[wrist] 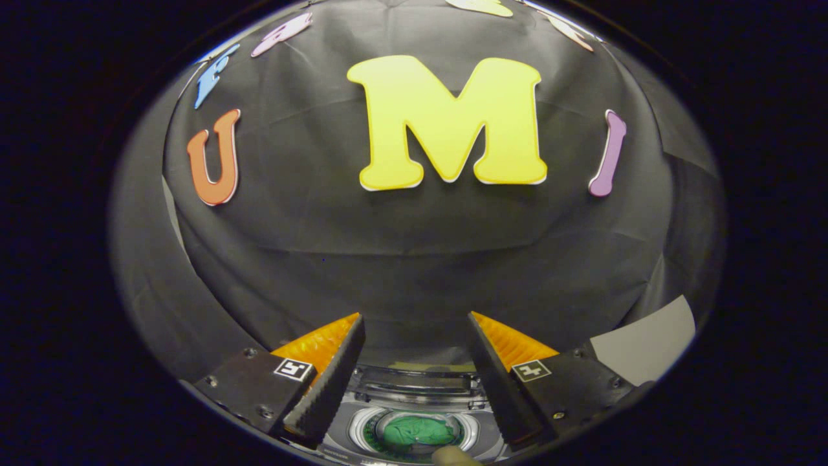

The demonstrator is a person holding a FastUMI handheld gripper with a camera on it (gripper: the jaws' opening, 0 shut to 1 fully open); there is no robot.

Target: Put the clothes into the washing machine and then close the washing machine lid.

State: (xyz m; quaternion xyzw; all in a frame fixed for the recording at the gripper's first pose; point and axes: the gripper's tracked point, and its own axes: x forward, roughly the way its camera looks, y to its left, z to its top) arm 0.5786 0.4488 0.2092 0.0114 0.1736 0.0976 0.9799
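While our claw (414, 362) hangs spread and empty above the washing machine (414, 414), we see the green clothes (417, 428) already down in the drum, below and between the fingers. The lid (414, 378), seemingly a clear panel standing up at the far side of the machine, looks still open, so closing it is what we judge remains. If we reach blindly, a finger could slip off the lid or catch the rim. A small rounded thing beside the clothes is cut off; we cannot identify it.
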